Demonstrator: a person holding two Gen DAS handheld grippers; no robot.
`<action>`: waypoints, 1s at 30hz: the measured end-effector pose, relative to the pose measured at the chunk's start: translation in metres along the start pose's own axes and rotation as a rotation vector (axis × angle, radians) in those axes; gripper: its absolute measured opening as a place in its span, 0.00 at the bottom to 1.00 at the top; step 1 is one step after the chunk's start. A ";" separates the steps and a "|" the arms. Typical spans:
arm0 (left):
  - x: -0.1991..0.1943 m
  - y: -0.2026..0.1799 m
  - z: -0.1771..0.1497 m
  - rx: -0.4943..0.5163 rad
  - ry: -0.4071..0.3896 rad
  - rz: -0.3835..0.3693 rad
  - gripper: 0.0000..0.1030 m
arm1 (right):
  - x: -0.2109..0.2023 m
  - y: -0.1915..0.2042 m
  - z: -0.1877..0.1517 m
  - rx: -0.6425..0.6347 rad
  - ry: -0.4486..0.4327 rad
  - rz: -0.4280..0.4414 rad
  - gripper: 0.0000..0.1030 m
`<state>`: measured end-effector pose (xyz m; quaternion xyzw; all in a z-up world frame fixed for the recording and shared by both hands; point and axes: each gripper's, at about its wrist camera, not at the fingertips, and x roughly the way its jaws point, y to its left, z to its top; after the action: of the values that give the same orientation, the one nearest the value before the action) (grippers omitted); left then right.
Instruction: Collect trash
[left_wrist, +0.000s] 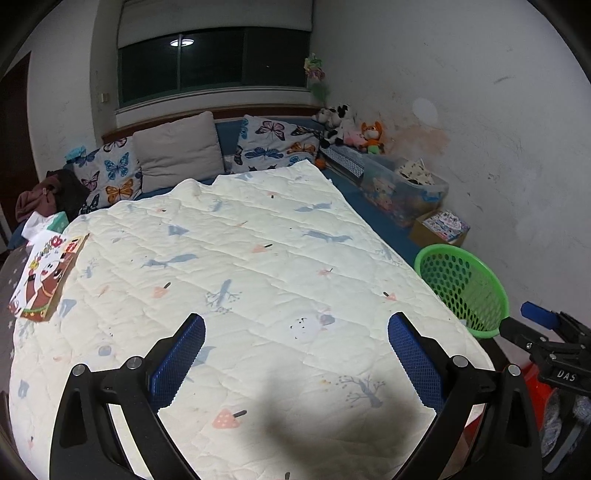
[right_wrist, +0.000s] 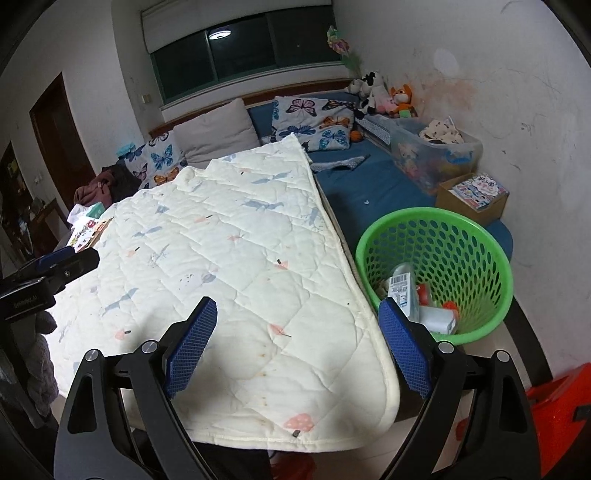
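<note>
Two empty claws (left_wrist: 295, 354) (right_wrist: 297, 339), one basket (right_wrist: 491, 258)

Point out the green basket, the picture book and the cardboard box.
green basket (right_wrist: 476, 227): right wrist view, far rim.
picture book (left_wrist: 46, 280): left wrist view, middle of its cover.
cardboard box (right_wrist: 448, 195): right wrist view, brown front wall.

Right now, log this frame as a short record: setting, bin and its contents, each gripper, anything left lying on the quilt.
setting: bed with a white printed quilt
bin: green basket at the quilt's right edge, upright
bin contents: a barcoded packet and other wrappers
left gripper: open, empty, over the quilt
right gripper: open, empty, near the basket
on quilt: a cartoon-print box at its left edge
</note>
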<state>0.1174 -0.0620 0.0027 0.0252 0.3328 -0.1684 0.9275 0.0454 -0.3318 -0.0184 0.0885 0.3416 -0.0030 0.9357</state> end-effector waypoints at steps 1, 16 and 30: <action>-0.001 0.001 -0.001 -0.004 -0.003 0.001 0.93 | -0.001 0.001 -0.001 0.000 0.000 0.004 0.86; -0.015 0.020 -0.012 -0.038 -0.033 0.061 0.93 | -0.006 0.020 -0.005 -0.039 -0.014 -0.013 0.94; -0.013 0.025 -0.018 -0.045 -0.027 0.098 0.93 | -0.005 0.025 -0.004 -0.051 -0.013 -0.023 0.96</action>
<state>0.1053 -0.0315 -0.0042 0.0182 0.3223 -0.1156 0.9394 0.0405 -0.3070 -0.0145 0.0606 0.3364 -0.0053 0.9398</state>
